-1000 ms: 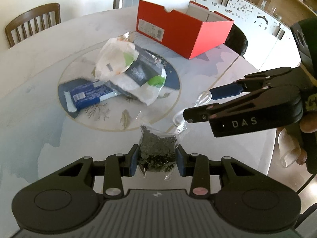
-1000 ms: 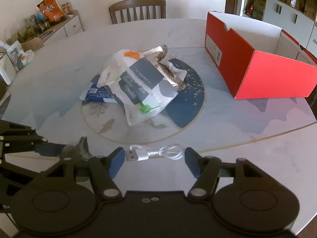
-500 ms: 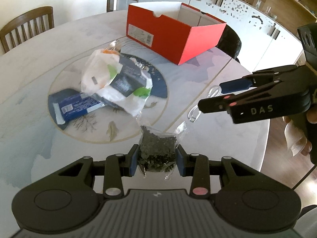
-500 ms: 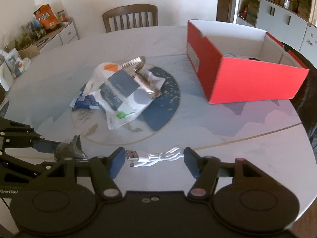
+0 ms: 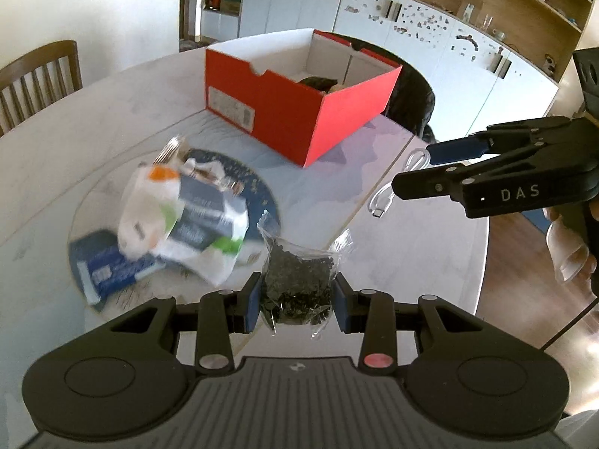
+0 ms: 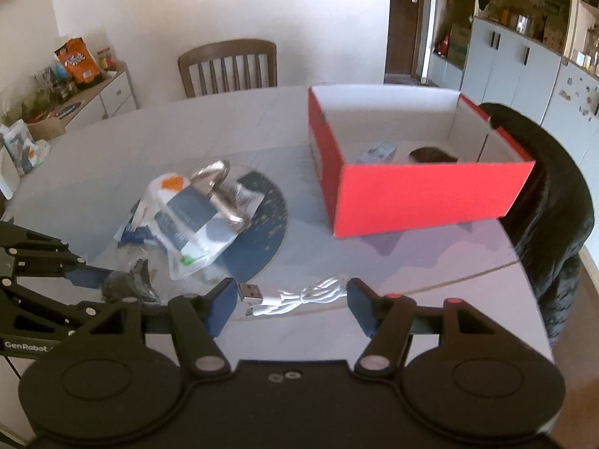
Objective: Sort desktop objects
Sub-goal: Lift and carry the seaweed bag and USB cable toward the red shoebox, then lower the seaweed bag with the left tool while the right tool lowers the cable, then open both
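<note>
My left gripper (image 5: 296,301) is shut on a clear bag of dark tea leaves (image 5: 297,284) and holds it above the table. My right gripper (image 6: 292,299) holds a coiled white USB cable (image 6: 299,295) between its pads, lifted off the table; it also shows in the left wrist view (image 5: 400,183). The open red shoebox (image 5: 299,112) stands at the table's far side with a dark item and a small packet inside (image 6: 378,153). A white and grey snack bag (image 5: 187,220) lies on a blue packet (image 5: 112,269) at the table centre.
A round marble table (image 6: 262,131) carries everything. A metal clip (image 6: 221,191) lies on the snack bag. A wooden chair (image 6: 228,67) stands behind the table; a dark jacket (image 6: 550,205) hangs over a chair to the right of the box.
Both grippers have risen with their loads, and the shoebox interior has come into view. The cable has lifted off the table.
</note>
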`<state>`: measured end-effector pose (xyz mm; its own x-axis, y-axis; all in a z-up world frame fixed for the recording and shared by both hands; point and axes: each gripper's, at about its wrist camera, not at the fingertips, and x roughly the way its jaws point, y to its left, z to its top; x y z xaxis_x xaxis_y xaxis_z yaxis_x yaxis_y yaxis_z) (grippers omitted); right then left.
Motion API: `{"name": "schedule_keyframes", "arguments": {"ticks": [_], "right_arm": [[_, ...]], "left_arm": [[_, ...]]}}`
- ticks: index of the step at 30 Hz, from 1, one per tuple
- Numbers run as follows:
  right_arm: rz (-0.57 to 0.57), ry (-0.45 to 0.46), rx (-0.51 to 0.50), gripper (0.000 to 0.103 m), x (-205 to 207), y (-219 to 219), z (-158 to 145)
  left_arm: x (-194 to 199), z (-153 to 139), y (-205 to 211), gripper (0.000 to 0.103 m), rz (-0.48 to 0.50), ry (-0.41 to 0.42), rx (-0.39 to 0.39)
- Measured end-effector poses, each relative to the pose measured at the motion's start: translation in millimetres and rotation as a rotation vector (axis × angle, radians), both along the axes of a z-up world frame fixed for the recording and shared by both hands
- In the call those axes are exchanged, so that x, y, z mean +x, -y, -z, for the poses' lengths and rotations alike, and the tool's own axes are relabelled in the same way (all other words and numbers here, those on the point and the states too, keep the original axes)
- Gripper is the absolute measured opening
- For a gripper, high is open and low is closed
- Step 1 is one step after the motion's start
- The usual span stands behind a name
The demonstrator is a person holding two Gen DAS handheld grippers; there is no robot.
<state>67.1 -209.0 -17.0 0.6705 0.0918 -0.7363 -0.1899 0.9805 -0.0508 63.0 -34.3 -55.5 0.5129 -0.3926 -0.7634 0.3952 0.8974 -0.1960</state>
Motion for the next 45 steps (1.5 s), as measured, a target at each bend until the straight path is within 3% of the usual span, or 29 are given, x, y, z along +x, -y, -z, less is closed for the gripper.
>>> {"name": "schedule_keyframes", "arguments": {"ticks": [14, 28, 37, 45], "right_arm": [[-0.041, 0.061, -0.030, 0.064, 28, 48, -41], [-0.078, 0.126, -0.057, 0.063, 87, 92, -83], [-0.099, 0.158, -0.056, 0.059, 125, 102, -94], [-0.104, 0.148, -0.062, 0.059, 157, 106, -88]], "left_arm": [[50, -36, 47, 0.037, 0.023, 0.055, 0.017], [112, -70, 84, 0.037, 0.010, 0.106, 0.038], [154, -81, 99, 0.037, -0.010, 0.108, 0.065], [192, -74, 114, 0.037, -0.015, 0.081, 0.090]]}}
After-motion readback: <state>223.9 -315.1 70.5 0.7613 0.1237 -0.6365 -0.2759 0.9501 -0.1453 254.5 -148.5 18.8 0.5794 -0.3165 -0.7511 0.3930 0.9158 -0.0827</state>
